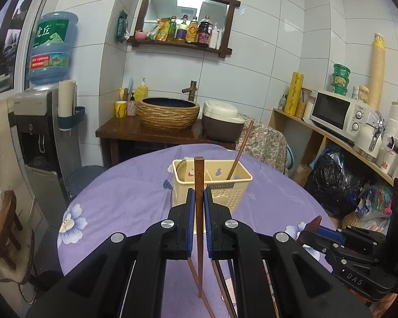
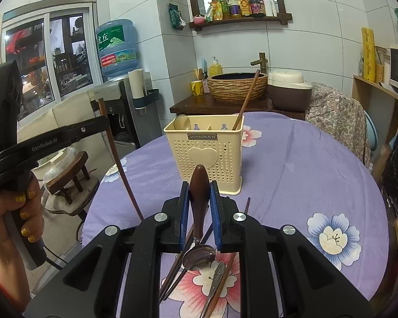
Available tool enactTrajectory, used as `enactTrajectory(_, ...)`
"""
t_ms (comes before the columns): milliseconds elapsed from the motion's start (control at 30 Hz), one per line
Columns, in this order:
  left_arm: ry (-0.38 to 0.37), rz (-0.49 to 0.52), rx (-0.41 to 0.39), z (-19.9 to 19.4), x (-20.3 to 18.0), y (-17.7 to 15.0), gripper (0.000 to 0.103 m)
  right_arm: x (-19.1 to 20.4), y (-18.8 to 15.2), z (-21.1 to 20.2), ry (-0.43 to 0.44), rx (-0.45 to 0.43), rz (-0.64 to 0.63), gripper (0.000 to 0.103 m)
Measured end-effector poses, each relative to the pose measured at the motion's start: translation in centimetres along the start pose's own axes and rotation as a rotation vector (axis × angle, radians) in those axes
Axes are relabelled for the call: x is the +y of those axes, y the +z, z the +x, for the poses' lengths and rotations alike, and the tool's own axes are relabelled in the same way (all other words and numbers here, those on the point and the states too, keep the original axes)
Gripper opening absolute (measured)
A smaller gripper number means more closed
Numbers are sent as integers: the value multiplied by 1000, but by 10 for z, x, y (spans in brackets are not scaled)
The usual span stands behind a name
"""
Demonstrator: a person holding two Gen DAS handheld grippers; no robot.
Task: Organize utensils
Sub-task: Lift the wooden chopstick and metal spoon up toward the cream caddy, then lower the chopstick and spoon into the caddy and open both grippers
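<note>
A cream perforated plastic utensil holder [image 2: 207,153] with a heart on its front stands upright on a round table covered with a purple flowered cloth [image 2: 291,164]. It lies straight ahead of both claws, a little beyond their fingertips. Its top is divided into compartments. One long dark wooden chopstick [image 2: 245,100] already leans out of the right-hand compartment, and a rounded pale utensil shows in the left-hand one.

The left gripper [image 1: 198,198] is clamped tight on a single brown wooden chopstick [image 1: 199,212]. The stick stands nearly upright, its square end above the pads and its tip hanging below, clear of the cloth.

The right gripper [image 2: 199,198] is closed on a spoon with a dark brown wooden handle and a shiny metal bowl [image 2: 199,212]. The handle points up and forward toward the holder. The bowl hangs low, close to the camera.

In the right wrist view a person's hand [image 2: 21,212] grips the left tool's handle.

More chopsticks [image 2: 177,265] and a metal utensil [image 2: 215,281] lie loose on the cloth beneath the right claw, still to be sorted.

Both claws seem about equally near the holder; each long piece probably needs carrying forward over the rim and lowering in lengthwise.
</note>
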State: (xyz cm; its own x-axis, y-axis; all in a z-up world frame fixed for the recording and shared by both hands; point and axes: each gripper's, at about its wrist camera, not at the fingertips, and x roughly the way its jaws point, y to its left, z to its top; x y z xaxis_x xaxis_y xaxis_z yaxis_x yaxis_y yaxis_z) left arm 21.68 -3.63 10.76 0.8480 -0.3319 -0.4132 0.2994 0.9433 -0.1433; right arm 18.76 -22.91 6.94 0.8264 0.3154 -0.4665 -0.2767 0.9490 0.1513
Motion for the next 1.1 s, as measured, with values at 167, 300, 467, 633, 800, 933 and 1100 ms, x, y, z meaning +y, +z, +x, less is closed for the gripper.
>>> enactTrajectory(167, -25, 15, -4, 3, -4, 23, 8, 1, 24, 2, 2, -27, -10, 16)
enactTrajectory(300, -57, 15, -29, 1, -7, 60, 8, 3, 61, 3, -1, -65, -33, 16)
enactTrajectory(467, -53, 24, -83, 0, -12, 114, 8, 7, 124, 5, -33, -144, -46, 16)
enactTrajectory(633, -23, 10, -128, 17, -14, 163, 8, 9, 174, 24, -101, -208, -47, 16)
enactTrajectory(800, 13, 12, -126, 44, -12, 165, 8, 1, 180, 62, -148, -198, -23, 16)
enactTrajectory(933, 38, 20, -107, 69, -10, 150, 8, -6, 165, 95, -162, -157, -3, 16)
enactTrajectory(1100, 54, 27, -33, 99, -7, 118, 8, -11, 138, 125, -171, -94, 4, 16)
